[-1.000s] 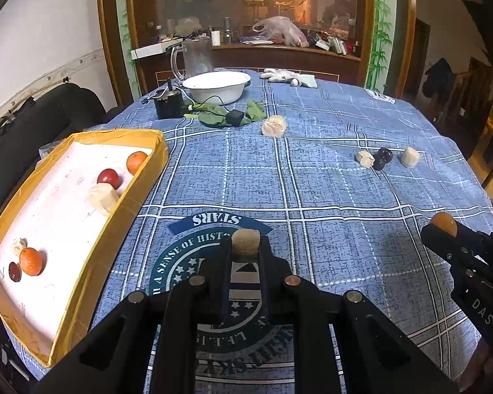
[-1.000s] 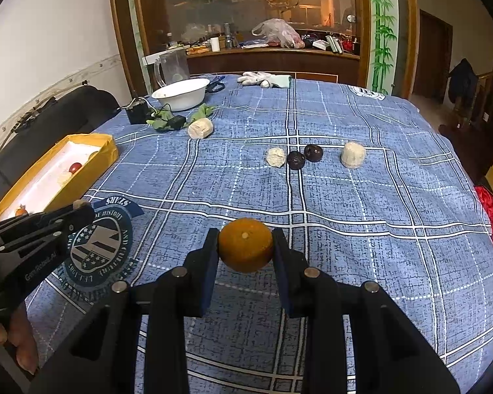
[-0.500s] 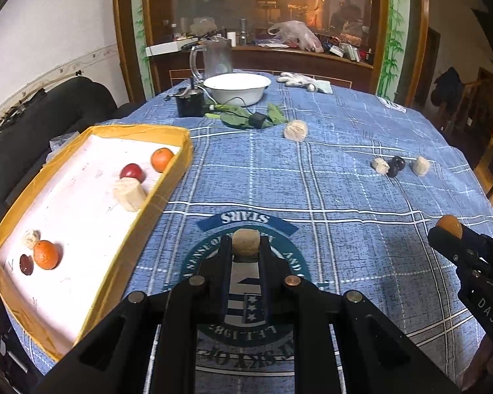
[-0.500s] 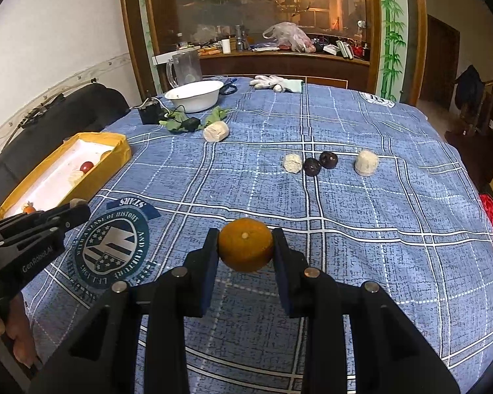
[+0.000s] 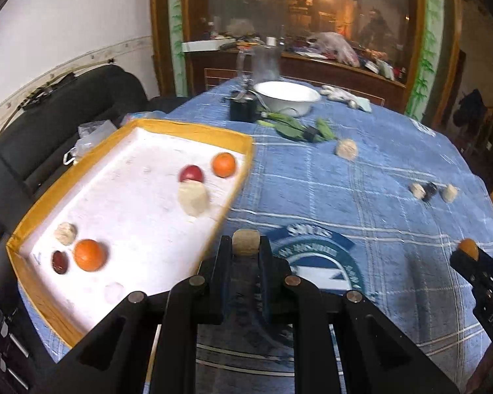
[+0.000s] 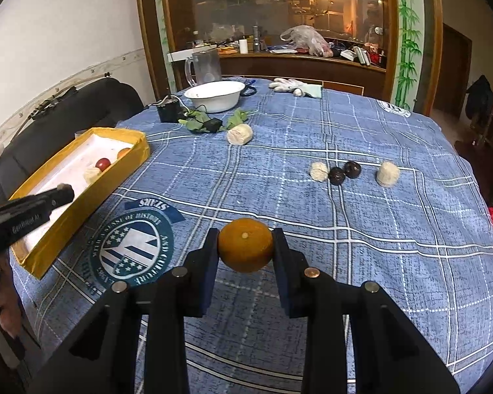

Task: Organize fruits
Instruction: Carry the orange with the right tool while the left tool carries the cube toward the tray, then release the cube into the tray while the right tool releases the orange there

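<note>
Status, judged from current views: approx. half done. Yellow tray (image 5: 33, 226) at table's left edge is already loaded w/ six pcs: two oranges (image 5: 89, 254), a red fruit (image 5: 191, 174), a dark fruit (image 5: 59, 261), two pale fruits (image 5: 194, 197).

Left gripper (image 5: 246, 246) is clamped on a small pale fruit (image 5: 245, 242), held just beside the tray's near-right wall, not yet over it. Right gripper (image 6: 245, 244) is clamped on an orange (image 6: 245, 244), held above the blue tablecloth (image 6: 361, 229), well apart from the tray.

Left on the cloth: three pale fruits (image 6: 240, 134) and two dark fruits (image 6: 337, 175); four of these are clustered at right, one sits near the white bowl (image 6: 215, 95). So two pcs are in transit and five are not yet picked.
</note>
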### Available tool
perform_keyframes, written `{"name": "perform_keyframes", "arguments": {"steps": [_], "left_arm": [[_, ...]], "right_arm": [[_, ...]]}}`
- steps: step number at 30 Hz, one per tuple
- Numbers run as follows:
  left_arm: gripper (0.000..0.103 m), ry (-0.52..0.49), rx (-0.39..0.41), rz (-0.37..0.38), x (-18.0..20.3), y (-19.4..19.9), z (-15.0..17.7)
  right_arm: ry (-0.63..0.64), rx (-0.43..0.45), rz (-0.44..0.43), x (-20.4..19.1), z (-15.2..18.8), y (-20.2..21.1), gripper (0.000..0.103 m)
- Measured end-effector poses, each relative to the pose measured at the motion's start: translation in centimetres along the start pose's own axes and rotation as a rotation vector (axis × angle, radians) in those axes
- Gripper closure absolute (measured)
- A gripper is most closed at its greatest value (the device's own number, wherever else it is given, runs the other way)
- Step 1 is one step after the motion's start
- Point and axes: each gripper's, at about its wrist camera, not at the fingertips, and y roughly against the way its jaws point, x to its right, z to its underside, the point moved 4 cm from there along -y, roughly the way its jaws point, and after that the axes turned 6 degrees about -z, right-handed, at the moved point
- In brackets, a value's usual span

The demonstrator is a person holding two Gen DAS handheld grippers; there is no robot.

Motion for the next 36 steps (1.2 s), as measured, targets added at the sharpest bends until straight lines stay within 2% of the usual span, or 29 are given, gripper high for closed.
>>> {"name": "perform_keyframes", "arguments": {"steps": [12,17,23,30,36], "left_arm": [[0.09,0.072,-0.002,-0.108,-6.8,-1.4,-1.7],[0.09,0.1,-0.005,-0.159,-10.0,-2.0,-2.5],[0.09,0.086,-0.032,-0.222,-12.6,-3.7,-3.1],[0.09,0.077,-0.066,-0.249,-14.3,-5.8,-3.3],[0.09,0.1,-0.097,-0.257,-15.8,-6.8,-3.3]], "right_arm": [[0.055,0.006,-0.084,-4.6,-2.0,-1.7,0.07],[0.095,0.01,-0.153,-8.3,-3.2,-2.6,0.07],[0.152,0.005,-0.247,-13.8,-4.3,-4.3,0.069],[0.198,-0.036,-0.326,-19.1,-4.5,-6.9,0.069],[0.224,-0.084,-0.359,-21.9,-4.1,-9.6,0.069]]}}
